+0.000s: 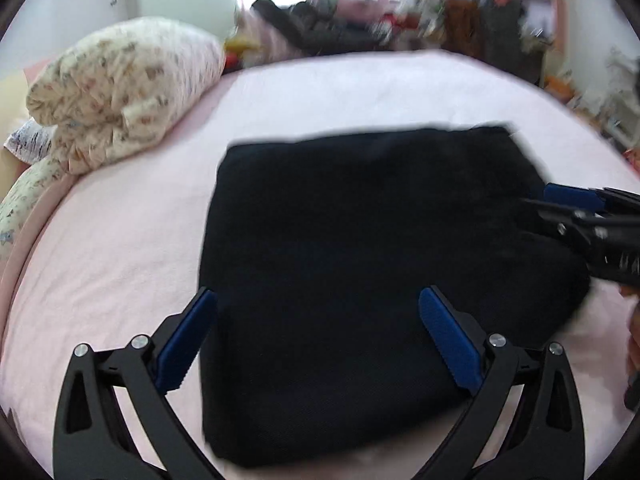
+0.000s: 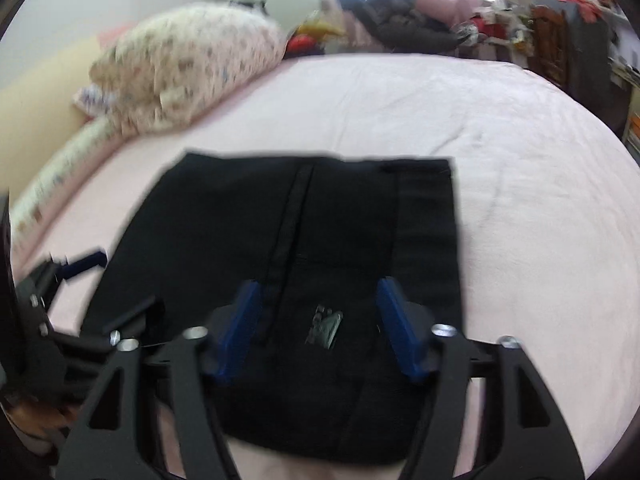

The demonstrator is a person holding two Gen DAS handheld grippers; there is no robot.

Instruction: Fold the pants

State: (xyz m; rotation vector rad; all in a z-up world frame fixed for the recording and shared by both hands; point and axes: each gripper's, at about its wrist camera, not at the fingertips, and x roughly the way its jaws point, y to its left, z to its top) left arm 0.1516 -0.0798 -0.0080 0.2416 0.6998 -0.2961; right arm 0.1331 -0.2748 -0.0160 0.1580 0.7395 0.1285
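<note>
No legible text, label or number anywhere.

The left gripper (image 1: 318,300) hung tilted downward with its blue-padded jaws spread wide and gripping nothing, and the right gripper (image 2: 318,294) beside it was likewise tilted, spread and empty.

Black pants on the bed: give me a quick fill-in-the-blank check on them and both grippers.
1. The black pants lie folded on a ____ sheet.
2. The left gripper has its jaws ____.
3. The right gripper grips ____.
4. The floral pillow lies ____ the pants.

Missing words: pink; open; nothing; apart from
</note>
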